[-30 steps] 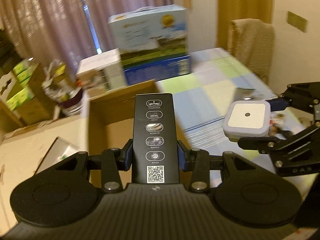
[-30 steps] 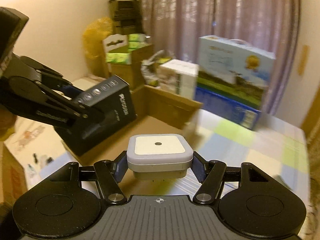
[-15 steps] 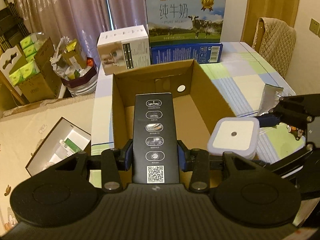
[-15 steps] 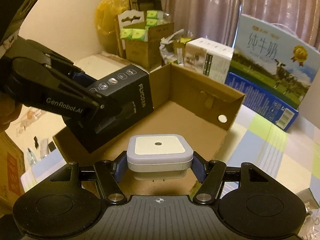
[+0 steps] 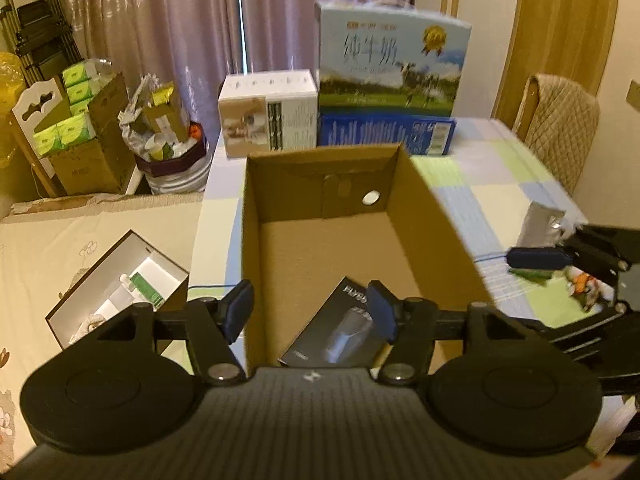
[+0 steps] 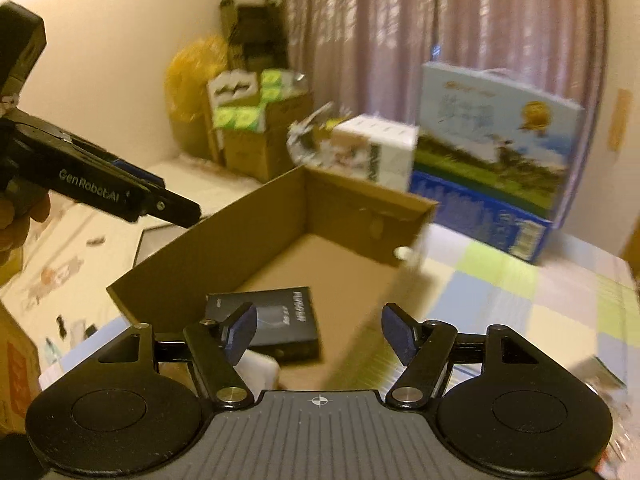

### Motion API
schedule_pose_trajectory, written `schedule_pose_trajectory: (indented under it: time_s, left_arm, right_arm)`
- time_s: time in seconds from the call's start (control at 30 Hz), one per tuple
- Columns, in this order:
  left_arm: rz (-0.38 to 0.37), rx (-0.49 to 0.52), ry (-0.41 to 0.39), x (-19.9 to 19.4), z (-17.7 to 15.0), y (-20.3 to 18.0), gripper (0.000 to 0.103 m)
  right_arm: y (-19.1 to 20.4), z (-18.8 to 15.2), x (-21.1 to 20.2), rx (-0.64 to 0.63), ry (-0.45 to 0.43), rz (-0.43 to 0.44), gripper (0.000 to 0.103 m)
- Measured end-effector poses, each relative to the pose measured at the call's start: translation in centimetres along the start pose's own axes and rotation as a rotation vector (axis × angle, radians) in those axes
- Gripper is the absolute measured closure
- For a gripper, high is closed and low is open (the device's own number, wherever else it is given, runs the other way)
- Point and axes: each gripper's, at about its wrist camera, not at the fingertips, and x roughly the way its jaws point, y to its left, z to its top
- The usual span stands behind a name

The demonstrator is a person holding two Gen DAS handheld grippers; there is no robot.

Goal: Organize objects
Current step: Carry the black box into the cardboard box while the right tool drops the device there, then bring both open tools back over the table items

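1. Left gripper (image 5: 310, 312) is hanging over the near end of the open cardboard box (image 5: 436, 216). Its jaws are opening and there's nothing between the blue pads (image 5: 239, 309); they touch nothing.
2. The black box (image 5: 334, 336) lies flat on the cardboard box floor, at the near end, turned at a slant. In the left wrist view it sits right below the gap between the left fingers, partly hidden by the gripper body.
3. Right gripper (image 6: 318, 334) is the same story: jaws opening, pads spread wide, no grip on anything.
4. The white square gadget (image 6: 260, 368) is down inside the cardboard box too, just beside the black box (image 6: 276, 320), on its near side. I only see a pale corner of it behind the right gripper's left finger, so I can't tell how it's lying.
5. From the left camera the right gripper (image 5: 568, 256) pokes in from the right edge, over the checked tablecloth (image 5: 492, 184), outside the box wall.
6. From the right camera the left gripper (image 6: 160, 204) comes in from the left, above the box's left wall, with a bit of a hand (image 6: 16, 224) behind it.
7. Behind the cardboard box: a white carton (image 5: 270, 114) and a big blue milk carton (image 5: 390, 76), standing side by side against the curtain (image 5: 168, 28).
8. Right camera is pretty blurry, so I can't read any print over there.
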Motion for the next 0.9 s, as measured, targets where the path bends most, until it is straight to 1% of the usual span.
schedule_pose_trajectory:
  time_s: [0.1, 0.2, 0.23, 0.37, 0.47, 0.53, 0.67, 0.8, 0.9]
  left_arm:
    - [-0.015, -0.002, -0.030, -1.7, -0.2, -1.6, 0.045]
    - [-0.034, 0.011, -0.056, -3.2, -0.5, -4.0, 0.039]
    - [-0.042, 0.015, -0.063, -3.6, -0.6, -4.8, 0.039]
    - [-0.090, 0.039, -0.081, -4.6, -1.1, -8.8, 0.038]
    - [-0.145, 0.057, -0.084, -4.9, -1.6, -12.5, 0.037]
    - [-0.184, 0.072, -0.078, -4.7, -1.9, -15.0, 0.034]
    - [-0.236, 0.112, -0.049, -3.7, -2.9, -19.8, 0.033]
    - [-0.264, 0.145, -0.010, -1.6, -3.6, -23.7, 0.033]
    - [-0.285, 0.153, 0.015, 0.3, -4.0, -26.1, 0.033]
  right_arm:
    - [-1.3, -1.9, -3.7, 0.040, -0.019, -0.059, 0.035]
    - [-2.6, -4.0, -7.5, 0.087, -0.025, -0.130, 0.035]
    - [-3.3, -4.7, -8.6, 0.108, -0.025, -0.157, 0.035]
    - [-5.9, -7.8, -13.3, 0.200, -0.014, -0.260, 0.035]
    - [-8.2, -10.2, -16.4, 0.252, -0.002, -0.335, 0.035]
    - [-9.8, -11.6, -18.1, 0.284, 0.004, -0.391, 0.034]
    - [-13.1, -13.6, -21.2, 0.350, 0.007, -0.464, 0.033]
    - [-15.3, -15.0, -22.8, 0.375, 0.024, -0.492, 0.032]
    - [-16.8, -15.9, -22.8, 0.380, 0.044, -0.488, 0.032]
